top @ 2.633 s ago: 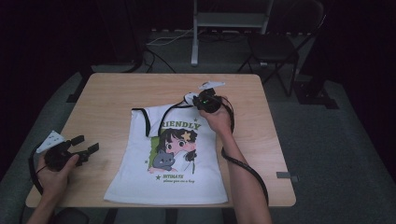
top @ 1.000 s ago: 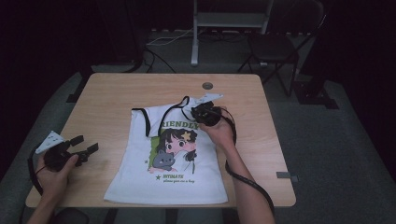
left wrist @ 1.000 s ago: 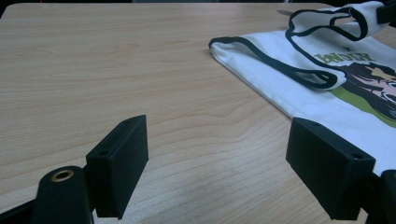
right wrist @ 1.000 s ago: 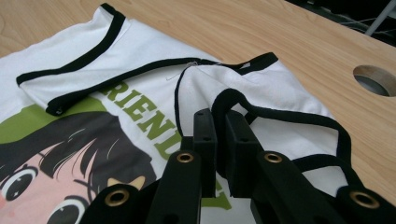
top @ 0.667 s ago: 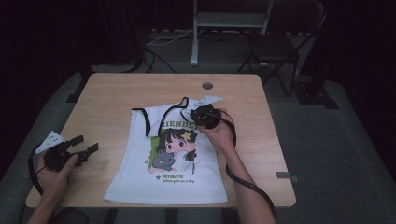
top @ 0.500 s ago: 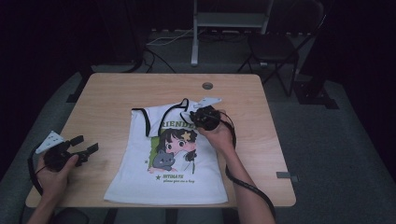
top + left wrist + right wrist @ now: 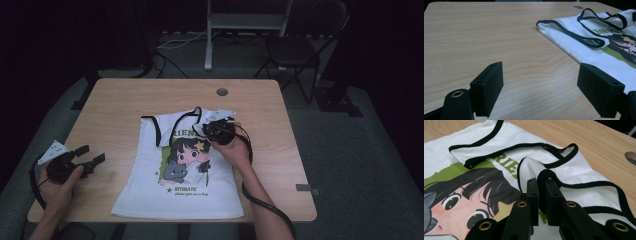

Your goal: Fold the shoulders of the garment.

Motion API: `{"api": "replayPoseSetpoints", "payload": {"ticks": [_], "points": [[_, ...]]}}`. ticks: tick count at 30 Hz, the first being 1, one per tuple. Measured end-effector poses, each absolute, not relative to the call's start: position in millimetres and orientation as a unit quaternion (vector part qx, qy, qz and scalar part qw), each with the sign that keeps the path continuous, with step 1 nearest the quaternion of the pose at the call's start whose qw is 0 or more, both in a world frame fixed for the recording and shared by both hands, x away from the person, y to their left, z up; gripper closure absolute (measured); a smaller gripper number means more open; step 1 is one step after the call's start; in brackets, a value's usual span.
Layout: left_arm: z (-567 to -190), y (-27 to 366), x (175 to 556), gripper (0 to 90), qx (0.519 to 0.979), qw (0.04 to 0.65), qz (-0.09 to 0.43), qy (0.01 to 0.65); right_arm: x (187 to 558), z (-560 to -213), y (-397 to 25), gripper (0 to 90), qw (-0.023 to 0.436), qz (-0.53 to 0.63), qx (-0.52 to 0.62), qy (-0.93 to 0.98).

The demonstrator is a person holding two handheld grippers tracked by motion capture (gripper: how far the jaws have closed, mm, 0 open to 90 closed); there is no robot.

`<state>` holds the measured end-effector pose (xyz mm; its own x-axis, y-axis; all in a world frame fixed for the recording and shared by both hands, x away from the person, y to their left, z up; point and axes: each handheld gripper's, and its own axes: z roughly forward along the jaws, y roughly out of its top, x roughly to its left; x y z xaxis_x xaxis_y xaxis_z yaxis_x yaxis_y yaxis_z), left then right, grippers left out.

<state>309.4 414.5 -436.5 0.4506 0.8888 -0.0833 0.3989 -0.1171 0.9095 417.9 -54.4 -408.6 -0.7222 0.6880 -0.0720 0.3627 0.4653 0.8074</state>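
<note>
white tee w/ black trim and a cartoon girl print lies flat on the tabletop, hem toward the person, collar end away, so its long axis runs near-to-far. the far right shoulder/sleeve is folded in over the print, and that folded bit sits directly between the jaws of the right gripper: jaws clenched on a pinch of white cloth and black edging, fabric tenting up just ahead of them. from these jaws the rest of the shirt spreads to the left and back toward the person; the neckline loop lies just beyond the tips.

left gripper is off the shirt, low over bare wood, jaws released and wide apart, nothing between them. shirt's left side edge lies ahead and to the right of its jaws, near but not touching; the left sleeve hem is farther out along the same line.

right hand is plainly the nearer one, already on the cloth. judging by that, the next move turns on carrying the pinched sleeve across the shirt's long axis; left hand would have to cross a gap first.
</note>
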Motion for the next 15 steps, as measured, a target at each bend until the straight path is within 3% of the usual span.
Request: {"api": "replayPoseSetpoints", "payload": {"ticks": [15], "points": [[-436.5,414.7,309.3,20.4,0.703,0.481,0.253,0.458,409.7,-413.6,-49.9,83.2,0.201,0.400,0.298,0.843]]}}
